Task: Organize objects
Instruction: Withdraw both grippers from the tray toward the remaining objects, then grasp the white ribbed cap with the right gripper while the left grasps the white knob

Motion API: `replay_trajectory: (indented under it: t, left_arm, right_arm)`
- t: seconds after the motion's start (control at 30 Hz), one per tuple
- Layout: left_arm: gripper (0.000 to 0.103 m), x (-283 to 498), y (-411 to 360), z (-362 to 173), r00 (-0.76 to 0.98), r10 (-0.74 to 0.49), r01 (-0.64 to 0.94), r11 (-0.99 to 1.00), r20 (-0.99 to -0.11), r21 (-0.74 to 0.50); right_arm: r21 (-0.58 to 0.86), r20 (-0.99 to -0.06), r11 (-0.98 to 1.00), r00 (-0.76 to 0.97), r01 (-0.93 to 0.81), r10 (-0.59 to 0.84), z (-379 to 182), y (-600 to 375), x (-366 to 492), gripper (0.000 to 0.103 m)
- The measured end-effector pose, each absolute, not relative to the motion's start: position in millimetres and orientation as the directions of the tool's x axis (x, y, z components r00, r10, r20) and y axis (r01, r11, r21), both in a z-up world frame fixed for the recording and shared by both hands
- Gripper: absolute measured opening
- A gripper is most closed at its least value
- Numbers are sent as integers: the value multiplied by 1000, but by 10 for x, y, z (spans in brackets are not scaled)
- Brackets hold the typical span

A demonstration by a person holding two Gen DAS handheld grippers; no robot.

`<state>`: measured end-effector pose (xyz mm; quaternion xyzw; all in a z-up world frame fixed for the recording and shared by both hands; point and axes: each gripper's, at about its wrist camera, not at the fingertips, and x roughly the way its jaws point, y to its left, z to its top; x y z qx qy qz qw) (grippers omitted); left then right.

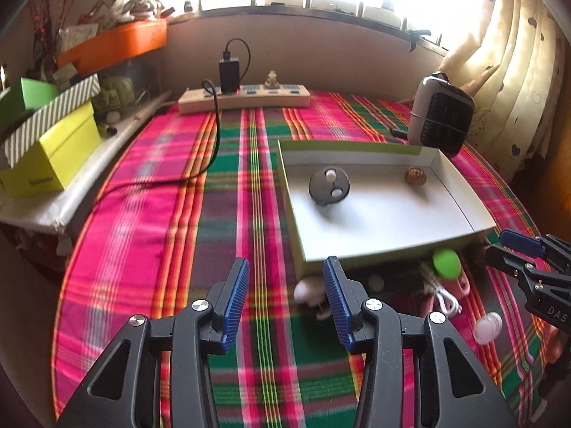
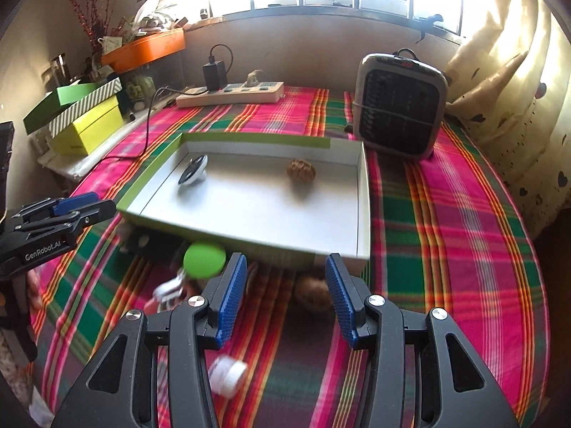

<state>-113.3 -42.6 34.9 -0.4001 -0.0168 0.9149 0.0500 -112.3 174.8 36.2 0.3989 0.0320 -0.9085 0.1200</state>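
A shallow white box lid [image 1: 460, 196] [image 2: 362, 192] lies on the plaid cloth. Inside it sit a dark round case [image 1: 329, 187] [image 2: 192, 174] and a walnut [image 1: 415, 175] [image 2: 301, 169]. Along its near edge lie a green lid [image 1: 446, 264] [image 2: 204, 260], a white cable [image 1: 446, 301] [image 2: 167, 289], a second walnut [image 2: 312, 294] and a small white bottle [image 1: 488, 327] [image 2: 228, 374]. My left gripper [image 1: 285, 299] is open over bare cloth, left of the box. My right gripper [image 2: 285, 297] is open, with the walnut on the cloth beyond its fingers.
A small heater [image 1: 440, 112] [image 2: 399, 103] stands behind the box at the right. A power strip [image 1: 246, 98] [image 2: 232, 93] with a charger and black cord lies at the back. Stacked boxes [image 1: 53, 149] [image 2: 85, 125] line the left edge. A curtain hangs on the right.
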Motion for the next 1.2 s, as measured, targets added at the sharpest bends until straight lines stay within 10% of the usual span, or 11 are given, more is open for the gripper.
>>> replay_trajectory:
  t: [1.2]
  left_arm:
    - [42, -1249, -357, 89, -615, 138, -60, -990, -776, -128]
  right_arm:
    - [37, -784, -954, -583, 297, -212, 23, 1624, -673, 50]
